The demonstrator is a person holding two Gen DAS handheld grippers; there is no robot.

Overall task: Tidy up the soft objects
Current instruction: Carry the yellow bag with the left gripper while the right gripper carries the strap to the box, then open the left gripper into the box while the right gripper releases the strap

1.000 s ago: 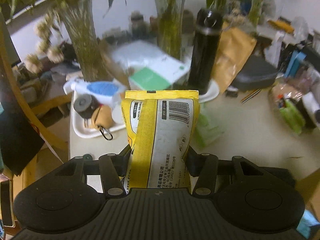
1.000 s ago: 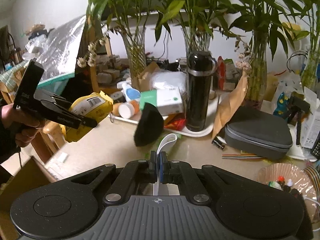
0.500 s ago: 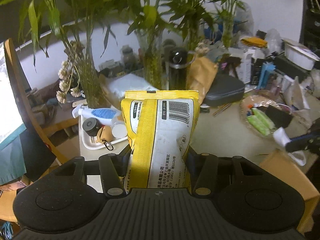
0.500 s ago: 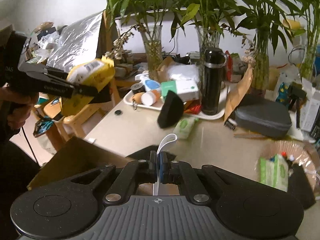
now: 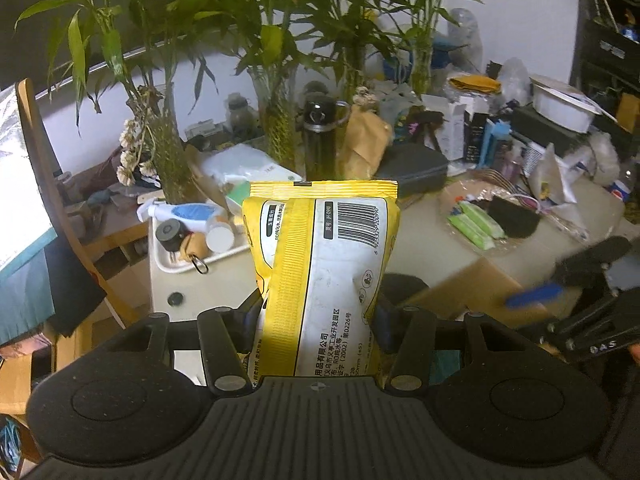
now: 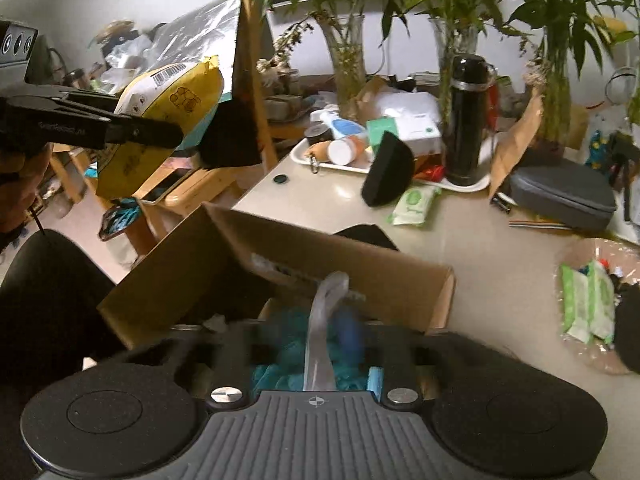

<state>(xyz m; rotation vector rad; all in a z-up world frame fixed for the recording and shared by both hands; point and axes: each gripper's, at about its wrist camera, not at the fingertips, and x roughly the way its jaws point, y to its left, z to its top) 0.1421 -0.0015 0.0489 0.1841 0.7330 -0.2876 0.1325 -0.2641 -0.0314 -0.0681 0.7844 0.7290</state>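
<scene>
My left gripper [image 5: 320, 304] is shut on a yellow and white pack of wipes [image 5: 328, 264] and holds it upright in the air. The right wrist view shows that same pack [image 6: 160, 108] high at the left, in the left gripper [image 6: 160, 134]. My right gripper [image 6: 316, 344] hangs over an open cardboard box [image 6: 320, 256], its jaws opening and blurred. A pale strap [image 6: 322, 320] stands loose between them, attached to a teal mesh sponge [image 6: 280, 364] lying in the box. The pads do not press on the strap.
On the table are a white tray [image 6: 340, 166] of bottles, a black flask [image 6: 466, 120], glass vases of bamboo [image 6: 348, 60], a grey zip case [image 6: 560, 196], green wipe packs [image 6: 414, 204] and a black wedge-shaped object [image 6: 386, 174]. A wooden chair [image 6: 252, 92] stands at the left.
My right gripper has pulled back over the cardboard box and opened from shut, letting go of the strap. My left gripper has risen and drawn back from the table with the yellow pack.
</scene>
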